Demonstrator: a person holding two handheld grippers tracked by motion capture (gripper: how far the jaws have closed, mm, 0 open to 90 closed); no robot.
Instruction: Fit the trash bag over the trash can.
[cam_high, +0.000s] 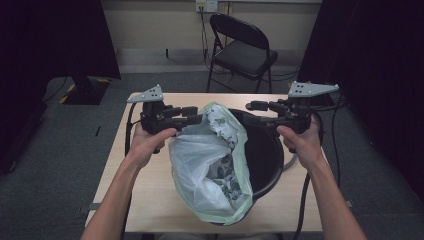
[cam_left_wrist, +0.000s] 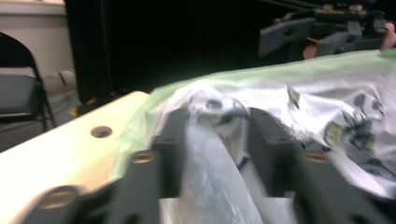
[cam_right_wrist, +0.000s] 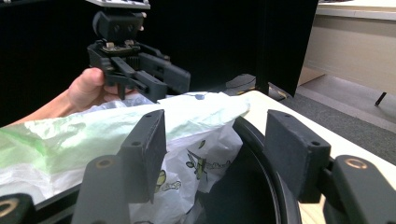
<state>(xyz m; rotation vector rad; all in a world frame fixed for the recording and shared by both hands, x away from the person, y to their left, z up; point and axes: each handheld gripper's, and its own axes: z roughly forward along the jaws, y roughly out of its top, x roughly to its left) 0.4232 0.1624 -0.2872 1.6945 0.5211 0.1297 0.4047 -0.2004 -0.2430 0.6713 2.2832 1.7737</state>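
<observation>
Left gripper (cam_high: 192, 116) jaws clamp the bag (cam_left_wrist: 280, 98) at the bin (cam_high: 265, 150) rim, while right gripper (cam_right_wrist: 212, 140) jaws gape, straddling that rim.

my left gripper (cam_high: 192, 116) and right gripper (cam_high: 257, 111) are black with grey top plates. the bag (cam_high: 212, 165) at frame centre is translucent white with a pale green rim and dark leafy prints. the bin (cam_high: 267, 160) is black, the table (cam_high: 150, 200) light wood.
</observation>
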